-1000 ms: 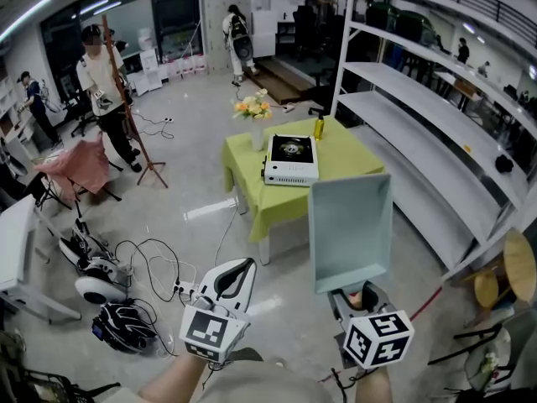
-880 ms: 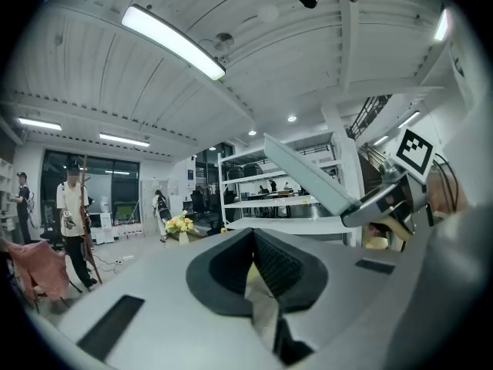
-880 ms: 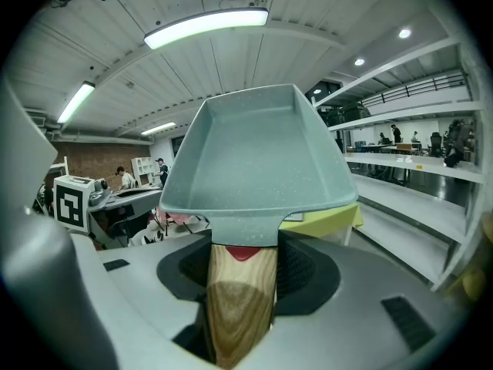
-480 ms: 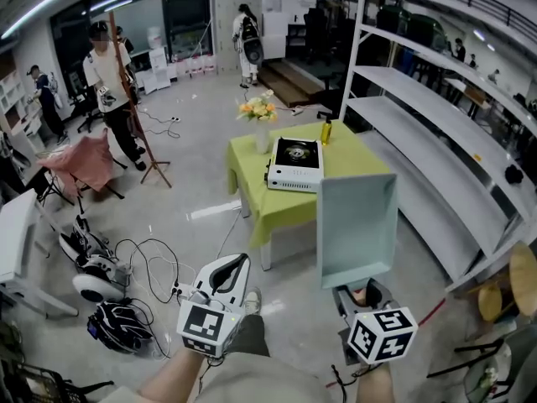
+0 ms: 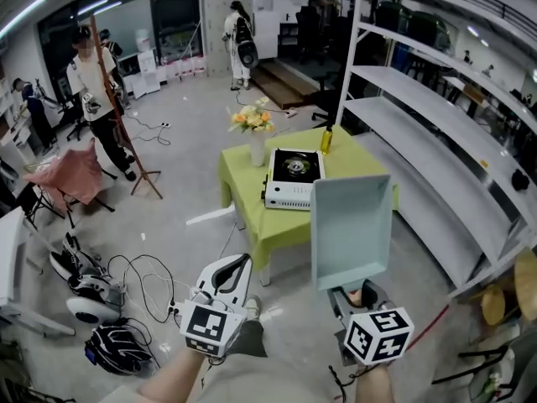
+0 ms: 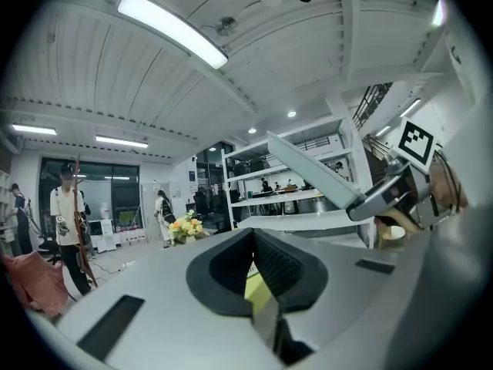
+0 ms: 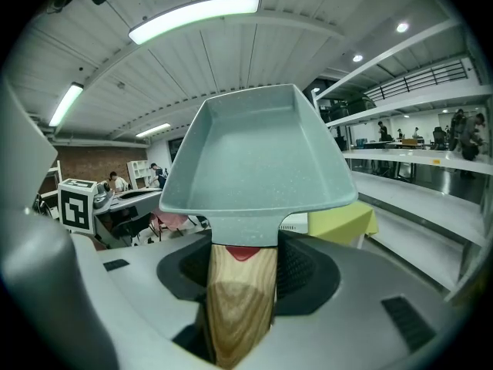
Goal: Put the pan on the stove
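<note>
in the head view the pan [image 5: 348, 229] covers the near right corner of the desk [image 5: 247, 183] and hides its own handle, so the grip is hard to make out there. the right gripper view shows it plainly: the right claw [image 5: 357, 295] is clenched on the wooden handle [image 7: 235, 299]. the pale blue-green square pan hangs in the air over the floor [image 5: 193, 116], apart from the white stove [image 5: 291, 179]. the stove sits on the green-clothed desk, near a vase of flowers [image 5: 252, 128] and a yellow bottle [image 5: 325, 138]. the left claw [image 5: 239, 263] is clenched on nothing, above grey floor strewn with cables [image 5: 143, 271]. white shelves [image 5: 419, 124] run along the right. the left gripper view catches the pan edge-on and the flowers, but shows only a green sliver of the desk between its jaws. the people far back are small and blurred.
</note>
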The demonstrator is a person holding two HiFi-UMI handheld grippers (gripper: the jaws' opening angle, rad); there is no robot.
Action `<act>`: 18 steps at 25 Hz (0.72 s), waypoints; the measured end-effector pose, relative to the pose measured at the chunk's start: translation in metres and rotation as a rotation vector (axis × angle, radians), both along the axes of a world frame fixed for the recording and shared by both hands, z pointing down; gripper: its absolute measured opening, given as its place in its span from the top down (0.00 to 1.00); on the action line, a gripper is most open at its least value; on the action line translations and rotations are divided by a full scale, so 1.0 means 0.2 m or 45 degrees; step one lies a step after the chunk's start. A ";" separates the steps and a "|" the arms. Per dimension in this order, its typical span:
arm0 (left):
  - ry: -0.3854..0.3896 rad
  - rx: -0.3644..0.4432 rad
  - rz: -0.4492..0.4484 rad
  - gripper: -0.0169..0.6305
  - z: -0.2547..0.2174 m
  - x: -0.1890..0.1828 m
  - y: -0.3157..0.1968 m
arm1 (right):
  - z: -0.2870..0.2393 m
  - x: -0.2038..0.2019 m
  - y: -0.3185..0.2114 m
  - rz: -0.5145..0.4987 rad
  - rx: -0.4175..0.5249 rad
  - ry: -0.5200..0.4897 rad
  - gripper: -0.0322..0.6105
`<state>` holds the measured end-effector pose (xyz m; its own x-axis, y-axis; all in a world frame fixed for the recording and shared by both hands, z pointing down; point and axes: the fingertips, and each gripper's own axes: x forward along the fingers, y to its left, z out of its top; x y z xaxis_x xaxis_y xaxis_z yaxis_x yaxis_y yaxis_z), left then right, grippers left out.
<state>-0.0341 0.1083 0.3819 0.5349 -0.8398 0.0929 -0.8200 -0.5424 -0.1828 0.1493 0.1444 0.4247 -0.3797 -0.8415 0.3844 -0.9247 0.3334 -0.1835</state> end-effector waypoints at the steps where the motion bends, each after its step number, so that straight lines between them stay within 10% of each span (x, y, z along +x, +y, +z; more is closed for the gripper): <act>1: -0.003 -0.002 0.004 0.96 -0.01 -0.01 -0.07 | 0.00 -0.02 -0.07 0.000 -0.006 -0.001 0.66; 18: -0.016 -0.098 0.154 0.97 -0.02 -0.15 -1.35 | 0.05 -0.24 -1.28 0.122 -0.181 -0.003 0.66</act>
